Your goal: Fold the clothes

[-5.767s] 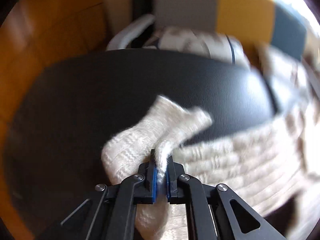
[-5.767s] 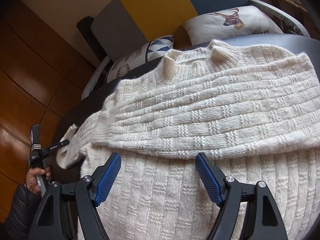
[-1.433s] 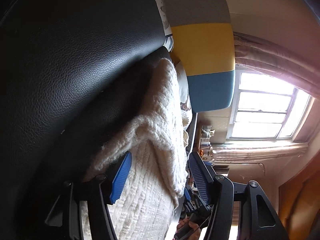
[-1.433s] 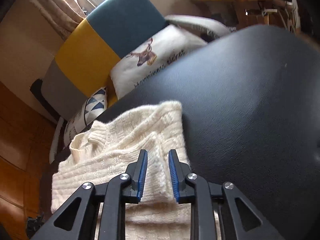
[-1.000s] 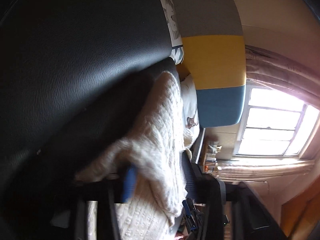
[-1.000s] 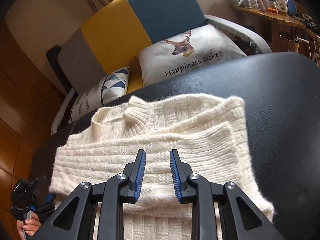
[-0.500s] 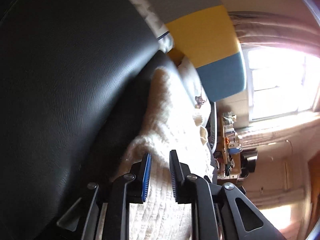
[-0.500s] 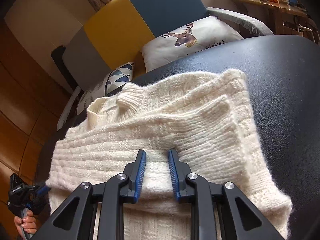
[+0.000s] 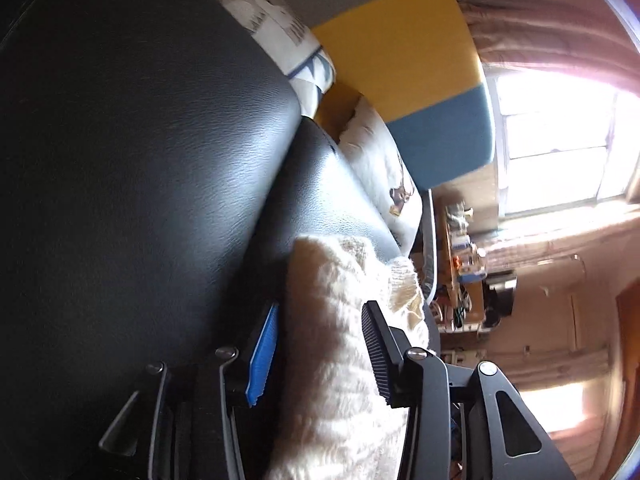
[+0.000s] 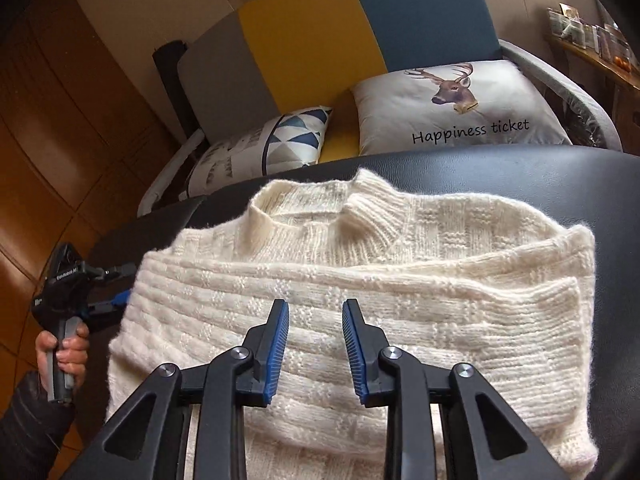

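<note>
Cream knit sweater [image 10: 400, 280], sleeves folded across front, collar at far end, flat on black leather surface [image 10: 560, 176].

Both grippers [image 10: 315, 344] black w/ blue ribbed pads [image 10: 278, 350], silver screws. Left hand [image 10: 64, 354] in a dark quilted sleeve [image 10: 30, 424].

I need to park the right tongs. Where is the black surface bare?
Bare black surface lies right of the sweater and behind its collar, before the cushions. The left edge is crowded by the left tongs.

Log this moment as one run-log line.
sweater: sleeves folded in, on black surface | left hand-held gripper: open at its edge | right hand-held gripper: open above it
</note>
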`<state>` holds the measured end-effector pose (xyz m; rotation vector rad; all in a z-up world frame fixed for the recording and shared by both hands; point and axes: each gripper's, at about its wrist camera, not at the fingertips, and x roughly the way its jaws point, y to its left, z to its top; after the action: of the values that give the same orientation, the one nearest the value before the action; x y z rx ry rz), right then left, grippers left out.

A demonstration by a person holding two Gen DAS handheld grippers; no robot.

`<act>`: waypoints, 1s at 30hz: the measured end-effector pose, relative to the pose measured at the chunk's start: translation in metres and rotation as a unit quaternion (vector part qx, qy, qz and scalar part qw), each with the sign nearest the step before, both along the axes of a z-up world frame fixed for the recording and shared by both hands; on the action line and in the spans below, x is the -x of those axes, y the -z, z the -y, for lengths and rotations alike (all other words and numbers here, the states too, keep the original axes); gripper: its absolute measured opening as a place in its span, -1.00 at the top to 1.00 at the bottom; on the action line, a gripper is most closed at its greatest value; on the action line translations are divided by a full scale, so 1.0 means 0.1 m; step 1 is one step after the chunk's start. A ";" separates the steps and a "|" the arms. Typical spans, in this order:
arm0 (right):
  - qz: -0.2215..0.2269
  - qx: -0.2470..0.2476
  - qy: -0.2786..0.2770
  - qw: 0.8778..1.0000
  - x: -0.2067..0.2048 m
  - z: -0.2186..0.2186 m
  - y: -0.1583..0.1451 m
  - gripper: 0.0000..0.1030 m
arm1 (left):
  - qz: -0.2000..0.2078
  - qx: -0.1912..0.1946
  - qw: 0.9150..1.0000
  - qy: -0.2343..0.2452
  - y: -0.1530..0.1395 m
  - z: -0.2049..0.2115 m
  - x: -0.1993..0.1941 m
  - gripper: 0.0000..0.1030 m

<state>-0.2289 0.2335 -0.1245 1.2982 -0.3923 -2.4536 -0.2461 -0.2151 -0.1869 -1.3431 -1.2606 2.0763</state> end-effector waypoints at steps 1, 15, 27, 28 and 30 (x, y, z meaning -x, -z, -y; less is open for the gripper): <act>0.007 0.003 0.002 1.000 0.00 -0.01 0.06 0.46 | -0.007 -0.010 1.000 0.009 0.02 -0.02 0.06 0.15; -0.032 0.052 0.021 0.998 -0.15 -0.13 0.27 0.55 | -0.091 0.334 0.938 0.030 -0.31 -0.63 -0.02 0.59; -0.047 0.005 0.066 0.997 -0.35 -0.50 -0.03 0.45 | -0.154 0.269 0.951 0.005 -0.84 -0.79 -0.54 0.32; -0.041 -0.015 0.078 0.996 -0.33 -0.55 -0.02 0.45 | -0.154 0.271 0.950 0.023 -0.82 -0.88 -0.56 0.32; -0.022 -0.042 0.099 0.994 -0.25 -0.68 0.08 0.45 | -0.141 0.286 0.946 0.055 -0.69 -1.08 -0.54 0.32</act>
<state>-0.2036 0.3014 -0.1323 1.2925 -0.4313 -2.6846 -0.1918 -0.1072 -0.1184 -1.2237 -0.4633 2.5454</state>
